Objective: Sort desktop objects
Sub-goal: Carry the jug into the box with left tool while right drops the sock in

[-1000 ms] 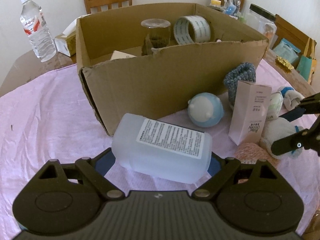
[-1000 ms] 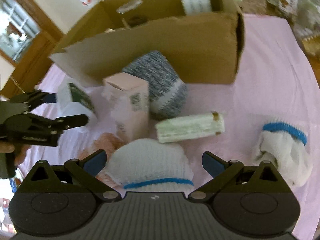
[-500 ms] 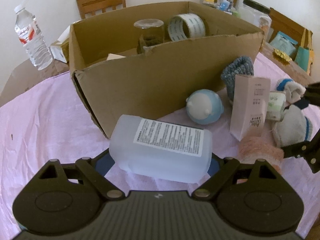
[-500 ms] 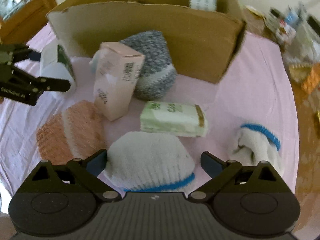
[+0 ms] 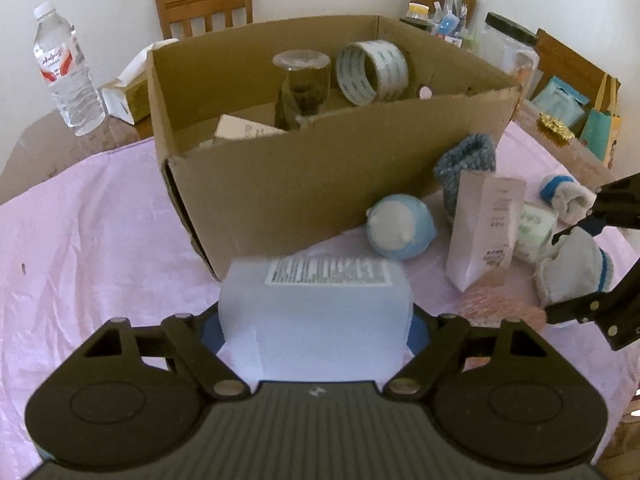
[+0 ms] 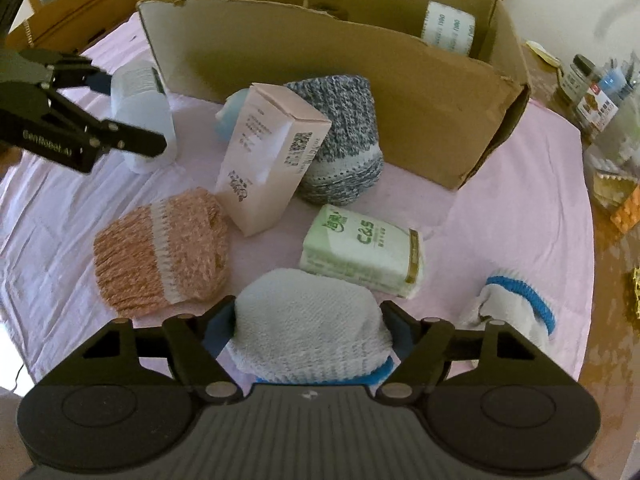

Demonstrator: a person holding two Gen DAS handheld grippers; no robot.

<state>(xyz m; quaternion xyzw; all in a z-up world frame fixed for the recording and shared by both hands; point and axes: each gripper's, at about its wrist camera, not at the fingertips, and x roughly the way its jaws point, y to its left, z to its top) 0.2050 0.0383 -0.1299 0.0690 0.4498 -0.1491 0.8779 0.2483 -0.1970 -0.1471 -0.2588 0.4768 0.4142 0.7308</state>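
Left gripper (image 5: 316,326) fingers closing around the translucent bottle (image 5: 316,312); right gripper (image 6: 310,326) fingers closing onto the white sock (image 6: 308,320). We seat both grips before lifting toward the cardboard box (image 6: 320,64).

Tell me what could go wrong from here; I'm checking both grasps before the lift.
1. The left gripper is closing on a smooth translucent plastic bottle lying on its side; it may slip or swing on lifting.
2. The right gripper is closing on a soft white sock with blue trim, which may sag loose.
3. The tall pink carton leans against the grey knitted sock; a nudge could topple it.
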